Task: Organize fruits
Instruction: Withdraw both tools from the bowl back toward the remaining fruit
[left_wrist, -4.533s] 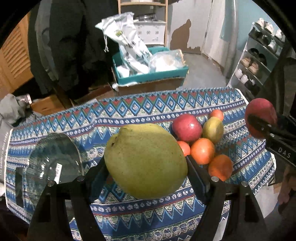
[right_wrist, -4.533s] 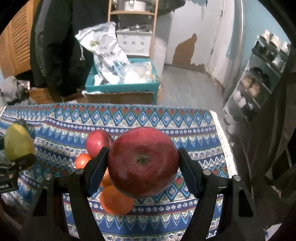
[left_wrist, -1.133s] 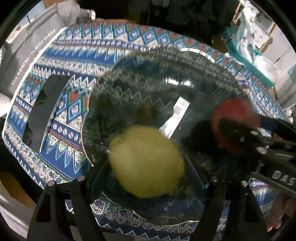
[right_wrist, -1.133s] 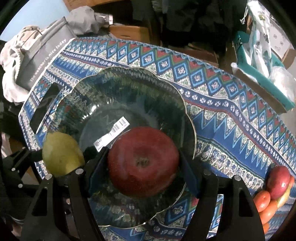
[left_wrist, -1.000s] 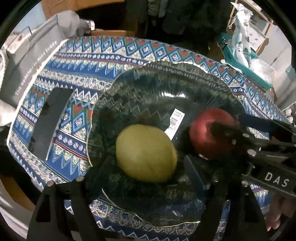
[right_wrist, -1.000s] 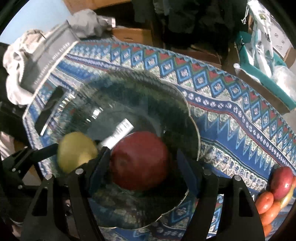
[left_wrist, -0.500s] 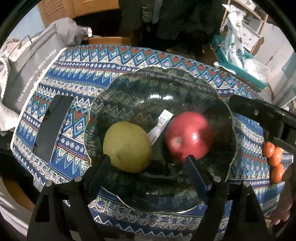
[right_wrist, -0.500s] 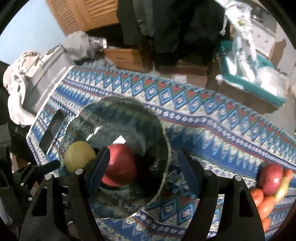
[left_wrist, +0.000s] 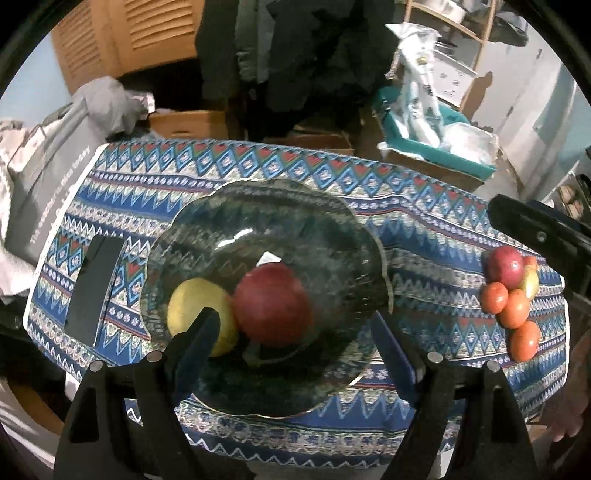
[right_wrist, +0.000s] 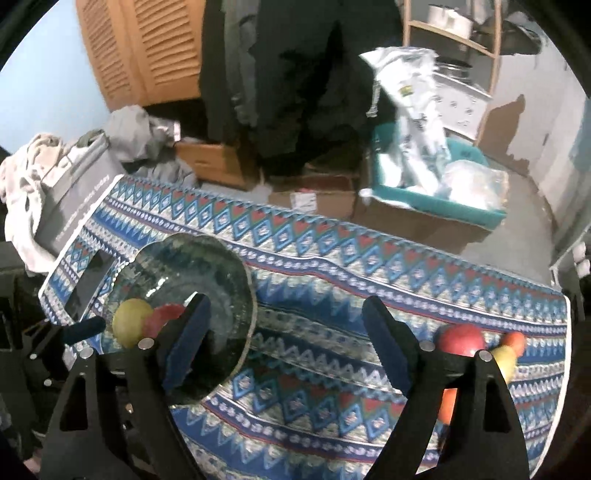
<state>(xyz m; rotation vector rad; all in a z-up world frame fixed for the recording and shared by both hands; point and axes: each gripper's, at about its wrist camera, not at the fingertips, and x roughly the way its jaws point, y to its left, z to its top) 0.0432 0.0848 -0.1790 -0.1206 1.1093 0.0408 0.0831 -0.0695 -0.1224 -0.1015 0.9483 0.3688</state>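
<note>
A yellow-green fruit (left_wrist: 192, 310) and a red apple (left_wrist: 273, 306) lie side by side in the glass bowl (left_wrist: 258, 221) on the patterned cloth. My left gripper (left_wrist: 295, 336) hangs open above the bowl's near rim, holding nothing. In the right wrist view the bowl (right_wrist: 210, 269) sits at lower left with both fruits (right_wrist: 129, 325) inside. My right gripper (right_wrist: 288, 328) is above bare cloth to the bowl's right; its jaws are opening with nothing between them. A pile of loose fruit (left_wrist: 511, 295) lies at the table's right end, a red apple (right_wrist: 461, 339) among them.
A flat black object (left_wrist: 94, 288) lies left of the bowl, near the table's left edge. A grey bag (left_wrist: 44, 192) stands beyond that edge. Cardboard boxes and a teal bin (right_wrist: 436, 199) sit on the floor behind the table.
Both fruits were let go into the bowl. Both grippers have risen and drawn back; the right one has swung right, off the bowl, and spread its jaws wider.
</note>
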